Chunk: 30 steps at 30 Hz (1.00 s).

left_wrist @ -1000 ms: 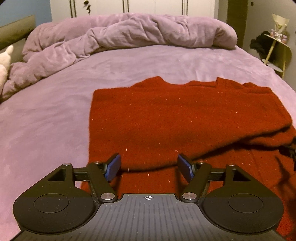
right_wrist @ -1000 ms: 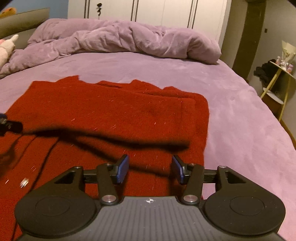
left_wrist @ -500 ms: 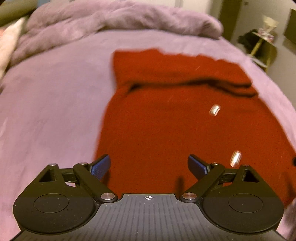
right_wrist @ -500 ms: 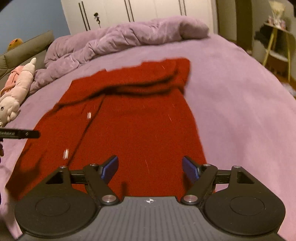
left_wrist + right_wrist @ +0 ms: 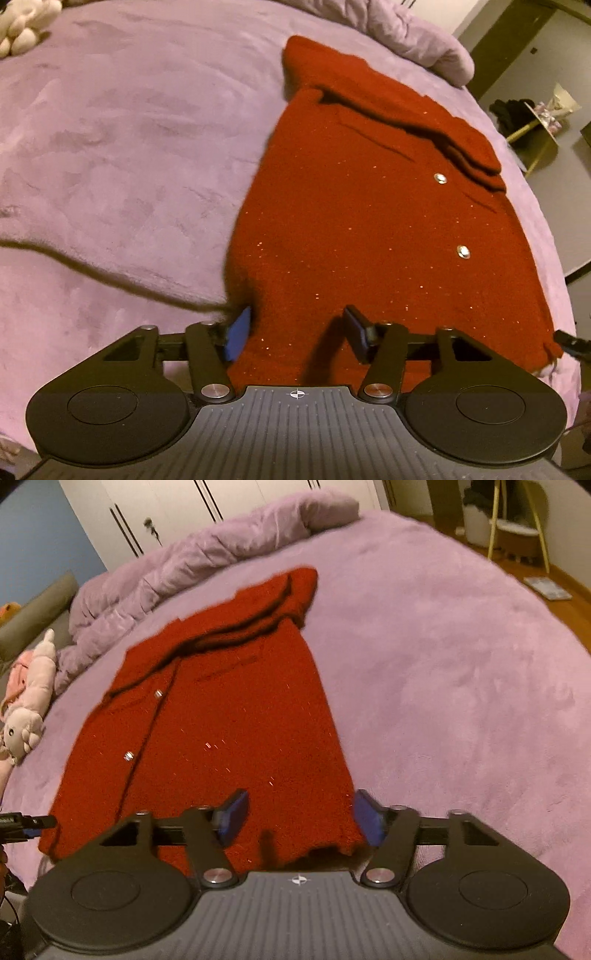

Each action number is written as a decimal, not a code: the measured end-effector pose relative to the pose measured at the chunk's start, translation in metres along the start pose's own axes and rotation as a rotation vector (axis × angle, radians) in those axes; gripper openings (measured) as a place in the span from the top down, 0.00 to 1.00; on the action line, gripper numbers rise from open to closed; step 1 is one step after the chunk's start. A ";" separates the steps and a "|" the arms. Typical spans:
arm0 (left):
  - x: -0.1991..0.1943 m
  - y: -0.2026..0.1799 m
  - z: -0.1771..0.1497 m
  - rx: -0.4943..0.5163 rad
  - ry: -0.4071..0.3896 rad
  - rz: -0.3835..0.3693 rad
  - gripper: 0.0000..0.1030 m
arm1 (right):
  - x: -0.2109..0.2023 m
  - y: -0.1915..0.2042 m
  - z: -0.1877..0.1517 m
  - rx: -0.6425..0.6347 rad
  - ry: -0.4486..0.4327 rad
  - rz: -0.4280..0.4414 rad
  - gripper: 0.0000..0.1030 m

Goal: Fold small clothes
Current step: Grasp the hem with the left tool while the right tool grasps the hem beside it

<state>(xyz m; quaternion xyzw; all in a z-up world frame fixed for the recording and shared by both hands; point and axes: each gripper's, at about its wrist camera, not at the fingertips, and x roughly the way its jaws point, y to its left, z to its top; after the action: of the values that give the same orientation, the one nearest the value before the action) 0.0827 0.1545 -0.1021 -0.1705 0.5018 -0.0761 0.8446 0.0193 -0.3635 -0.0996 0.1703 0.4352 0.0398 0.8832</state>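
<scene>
Both grippers — left point(image 5: 297, 330) and right point(image 5: 301, 818) — were held wide open, nothing gripped, at the cardigan's point(image 5: 369, 221) near hem corners. Its long axis was laid away from them — collar farthest.

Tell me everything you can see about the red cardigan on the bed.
The red cardigan is a fuzzy, glittery knit with two metal buttons showing along its front. It lies flat on the purple bedspread, its far end folded over into a thick layered band. The left gripper and right gripper both stand open at the near hem, one at each corner, not clamped on it.
</scene>
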 end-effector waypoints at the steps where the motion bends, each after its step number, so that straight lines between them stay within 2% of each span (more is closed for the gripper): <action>1: 0.000 0.002 -0.002 -0.008 0.005 0.005 0.54 | 0.001 0.000 0.000 0.004 0.006 0.002 0.52; 2: -0.001 0.005 -0.001 -0.018 0.006 0.000 0.60 | 0.001 0.000 0.000 0.003 0.009 0.006 0.60; 3: -0.004 0.008 -0.001 -0.025 0.005 -0.009 0.61 | 0.000 -0.001 0.000 -0.004 0.013 0.013 0.63; 4: -0.004 0.011 -0.001 -0.033 0.008 -0.017 0.67 | 0.000 -0.001 0.001 -0.013 0.019 0.019 0.67; 6: -0.005 0.017 0.000 -0.048 0.018 -0.021 0.70 | -0.001 -0.002 0.003 -0.024 0.030 0.017 0.67; 8: -0.004 0.022 0.000 -0.068 0.030 -0.020 0.66 | -0.001 -0.005 0.005 -0.015 0.038 0.013 0.63; 10: -0.003 0.023 0.000 -0.072 0.049 -0.039 0.56 | 0.000 -0.010 0.008 0.005 0.057 0.021 0.51; 12: -0.003 0.024 -0.002 -0.068 0.065 -0.071 0.48 | 0.002 -0.010 0.009 -0.006 0.076 0.022 0.50; 15: 0.000 0.020 -0.003 -0.050 0.083 -0.102 0.48 | 0.008 -0.007 0.009 -0.044 0.108 0.015 0.50; 16: 0.001 0.018 -0.003 -0.037 0.090 -0.104 0.51 | 0.011 -0.007 0.009 -0.046 0.120 0.020 0.49; 17: 0.001 0.015 -0.003 -0.019 0.090 -0.094 0.59 | 0.012 -0.006 0.008 -0.052 0.126 0.020 0.50; 18: 0.000 0.013 -0.002 0.001 0.092 -0.086 0.67 | 0.012 -0.005 0.008 -0.070 0.127 0.016 0.54; 20: -0.002 0.010 -0.001 0.023 0.092 -0.076 0.77 | 0.010 -0.002 0.008 -0.107 0.131 0.006 0.72; 21: -0.003 0.009 0.000 0.025 0.091 -0.080 0.82 | 0.008 -0.003 0.010 -0.109 0.132 0.013 0.75; 23: -0.007 0.007 0.002 0.026 0.089 -0.099 0.85 | 0.003 -0.005 0.013 -0.088 0.134 0.050 0.80; 27: -0.004 0.003 0.005 0.020 0.106 -0.183 0.83 | 0.003 -0.007 0.017 -0.041 0.149 0.110 0.80; 28: -0.001 0.001 0.005 0.029 0.120 -0.187 0.79 | 0.006 -0.007 0.017 -0.042 0.162 0.113 0.76; 29: 0.002 0.000 0.006 0.038 0.135 -0.183 0.67 | 0.009 -0.006 0.017 -0.048 0.174 0.100 0.70; 30: 0.005 -0.001 0.006 0.048 0.149 -0.181 0.61 | 0.013 -0.004 0.016 -0.055 0.192 0.091 0.67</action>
<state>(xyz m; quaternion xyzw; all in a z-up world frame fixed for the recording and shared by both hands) 0.0900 0.1533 -0.1030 -0.1885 0.5438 -0.1765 0.7985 0.0398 -0.3685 -0.1018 0.1609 0.5082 0.1080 0.8391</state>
